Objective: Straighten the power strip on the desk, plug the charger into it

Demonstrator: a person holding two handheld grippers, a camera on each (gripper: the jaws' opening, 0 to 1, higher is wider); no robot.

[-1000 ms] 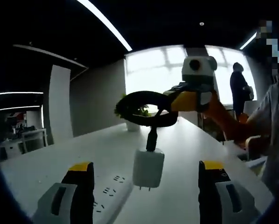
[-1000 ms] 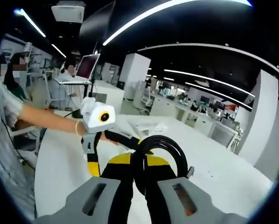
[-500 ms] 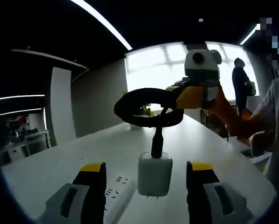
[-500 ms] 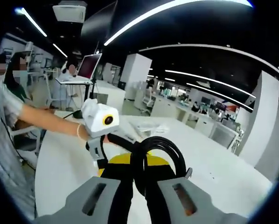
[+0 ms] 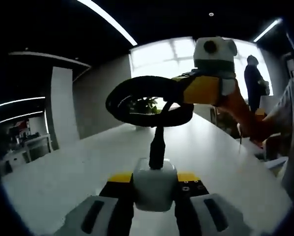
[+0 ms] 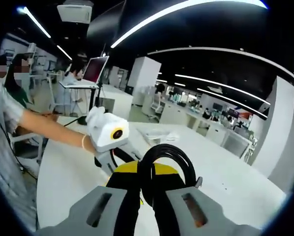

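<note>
My left gripper point(image 5: 154, 189) has just closed on the charger point(image 5: 154, 186) at lower centre; my right gripper point(image 6: 146, 194) still pinches the coiled cable point(image 6: 166, 167), so plugging in can follow.

Left yellow-and-black two-jaw gripper point(image 5: 154, 189) is closing in from below in the left gripper view — jaws pressing both sides of the white cube-shaped charger point(image 5: 155, 185). Right yellow-and-black two-jaw gripper point(image 6: 148, 184) is pinching the coiled black rubber cable point(image 6: 167, 163) in the right gripper view, jaws tight on the loop. The person's bare left forearm point(image 6: 48, 129) is reaching in from the left, a thin band showing at the wrist.
</note>
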